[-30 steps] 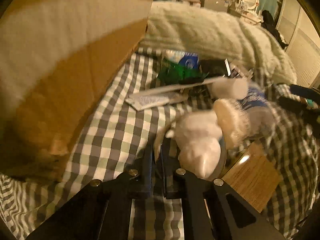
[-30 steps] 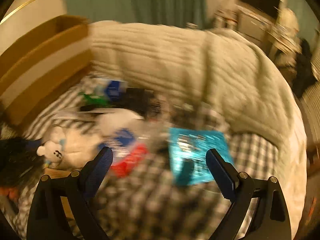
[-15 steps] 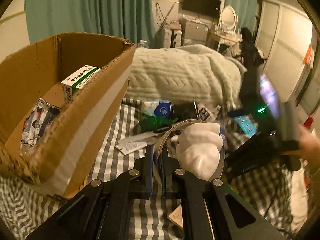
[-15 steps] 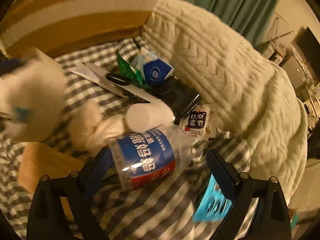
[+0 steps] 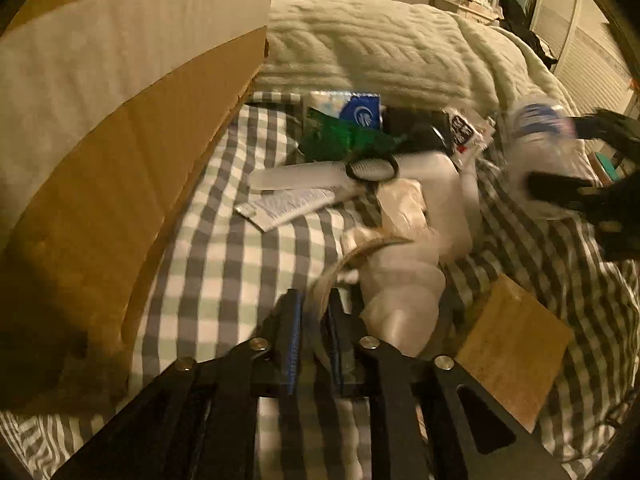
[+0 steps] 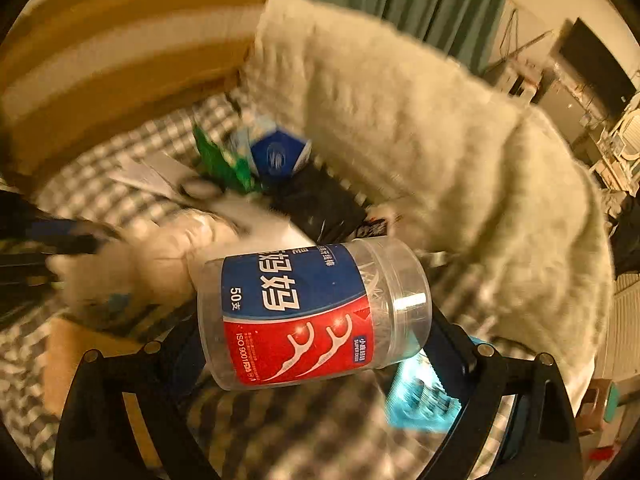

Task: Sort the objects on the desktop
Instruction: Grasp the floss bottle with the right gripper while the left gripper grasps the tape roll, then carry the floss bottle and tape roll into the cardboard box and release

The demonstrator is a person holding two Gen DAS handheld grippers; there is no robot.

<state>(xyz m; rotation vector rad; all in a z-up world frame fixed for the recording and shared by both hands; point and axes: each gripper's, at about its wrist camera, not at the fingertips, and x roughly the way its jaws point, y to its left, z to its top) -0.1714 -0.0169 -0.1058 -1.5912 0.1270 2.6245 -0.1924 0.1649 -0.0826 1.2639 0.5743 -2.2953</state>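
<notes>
The right claw (image 6: 316, 340) grips a clear plastic floss-pick jar with a blue and red label (image 6: 308, 312) across its width, lifted above the grey checked bed sheet (image 5: 224, 264). The left claw (image 5: 314, 320) has just been opening — a thin band of the white plush toy (image 5: 404, 284) sits between its narrow jaws, beside the brown cardboard box (image 5: 120, 128).

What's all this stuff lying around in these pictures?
cardboard box: one, brown, left of the pile
blanket: one, cream, behind
checked sheet: one, grey-white, under everything
tissue pack: one, blue-white, by blanket
green packet: one, beside tissue pack
silver sachet: one, on sheet
plush toy: one, white, before left claw
wooden block: one, tan, beside toy
floss jar: one, clear, blue-red label, in right claw
teal packet: one, behind jar
left claw: black, jaws just opening, strap between
right claw: black, jaws just closing on jar
</notes>
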